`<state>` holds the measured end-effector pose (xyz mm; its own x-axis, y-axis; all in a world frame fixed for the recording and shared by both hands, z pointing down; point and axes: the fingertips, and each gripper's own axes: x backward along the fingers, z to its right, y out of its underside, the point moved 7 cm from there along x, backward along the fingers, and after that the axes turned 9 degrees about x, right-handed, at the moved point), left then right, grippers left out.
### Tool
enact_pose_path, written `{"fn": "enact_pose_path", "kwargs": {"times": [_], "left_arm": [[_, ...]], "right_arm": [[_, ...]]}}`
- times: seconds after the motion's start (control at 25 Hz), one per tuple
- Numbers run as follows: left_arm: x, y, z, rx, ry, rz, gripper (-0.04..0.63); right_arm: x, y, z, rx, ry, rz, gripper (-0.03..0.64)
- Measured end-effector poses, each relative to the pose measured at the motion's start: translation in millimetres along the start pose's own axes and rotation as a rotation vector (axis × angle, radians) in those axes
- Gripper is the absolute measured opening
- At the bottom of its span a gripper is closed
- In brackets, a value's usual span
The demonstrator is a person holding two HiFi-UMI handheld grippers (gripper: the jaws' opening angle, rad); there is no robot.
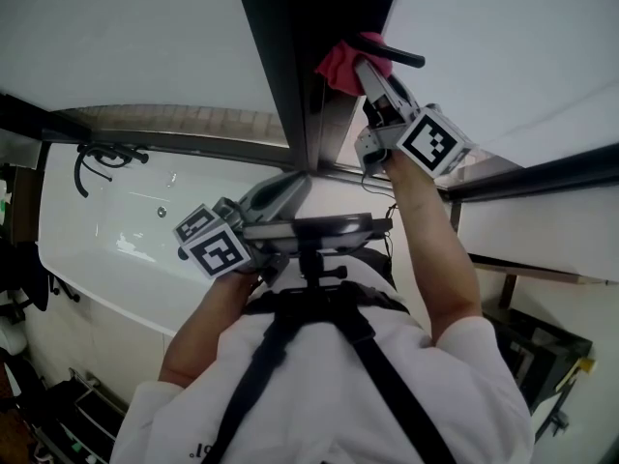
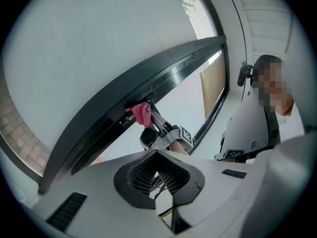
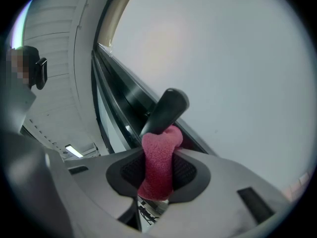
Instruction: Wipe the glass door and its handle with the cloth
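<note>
A pink cloth [image 1: 340, 64] is pressed against the black door handle [image 1: 395, 54] on the dark door frame [image 1: 308, 85], with my right gripper [image 1: 366, 73] shut on it. In the right gripper view the cloth [image 3: 158, 162] stands up between the pads and touches the handle's [image 3: 167, 110] lower end. Pale glass [image 1: 126, 37] spreads to both sides of the frame. My left gripper [image 1: 288, 193] hangs lower, close to my chest, away from the door. Its pads [image 2: 143, 175] meet with nothing held. From there I see the cloth [image 2: 141, 113] on the frame [image 2: 148, 81].
A white ledge or basin [image 1: 116, 249] lies at the left with a black curved fitting [image 1: 102, 158] on it. A dark rack [image 1: 537, 351] stands at the lower right. A dark horizontal bar [image 1: 542, 174] runs right of the door.
</note>
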<state>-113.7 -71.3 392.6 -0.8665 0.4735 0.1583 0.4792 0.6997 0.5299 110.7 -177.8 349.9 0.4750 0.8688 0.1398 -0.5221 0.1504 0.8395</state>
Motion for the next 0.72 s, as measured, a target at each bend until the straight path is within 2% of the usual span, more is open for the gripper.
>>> {"fn": "enact_pose_path", "kwargs": {"times": [0.24, 0.72], "left_arm": [[-8.4, 1.0, 0.6, -0.001, 0.014, -0.018, -0.008], [-25.4, 6.4, -1.8, 0.009, 0.039, -0.053, -0.008]], "right_arm": [[21.8, -7.0, 8.7, -0.023, 0.014, 0.041, 0.104], [65.7, -26.7, 30.9, 0.009, 0.115, 0.098, 0.104]]}}
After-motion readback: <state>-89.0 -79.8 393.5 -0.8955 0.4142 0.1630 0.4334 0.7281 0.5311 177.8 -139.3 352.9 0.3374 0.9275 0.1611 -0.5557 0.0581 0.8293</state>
